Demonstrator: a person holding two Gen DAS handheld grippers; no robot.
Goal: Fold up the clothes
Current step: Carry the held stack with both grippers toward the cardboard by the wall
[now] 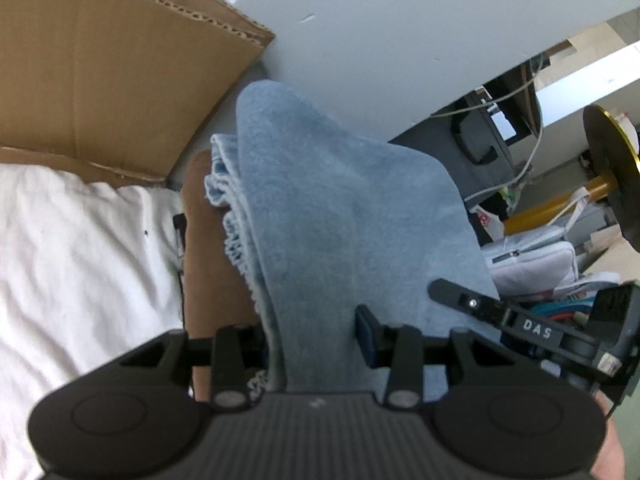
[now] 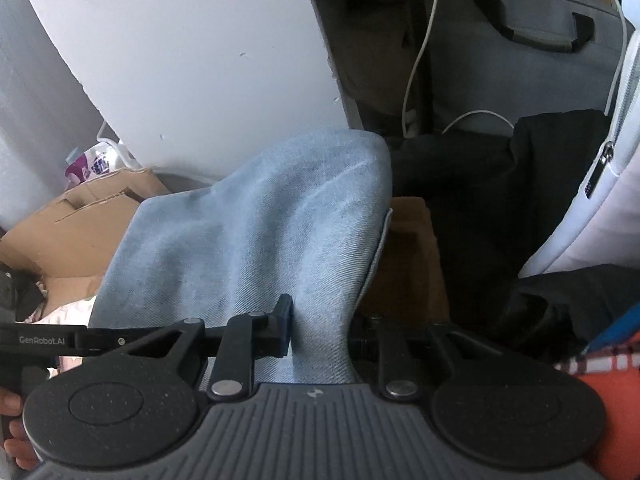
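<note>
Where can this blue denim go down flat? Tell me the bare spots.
Best: the bare grey tabletop beyond the blue denim, bordered by the cardboard box on one side and the table edge on the other. Crowded: the white garment beside the box, and bags and cables past the edge. Both the left tongs and the right tongs clamp denim.

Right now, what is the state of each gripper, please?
Left gripper: closed on the light blue denim garment.
Right gripper: closed on the same garment.
</note>
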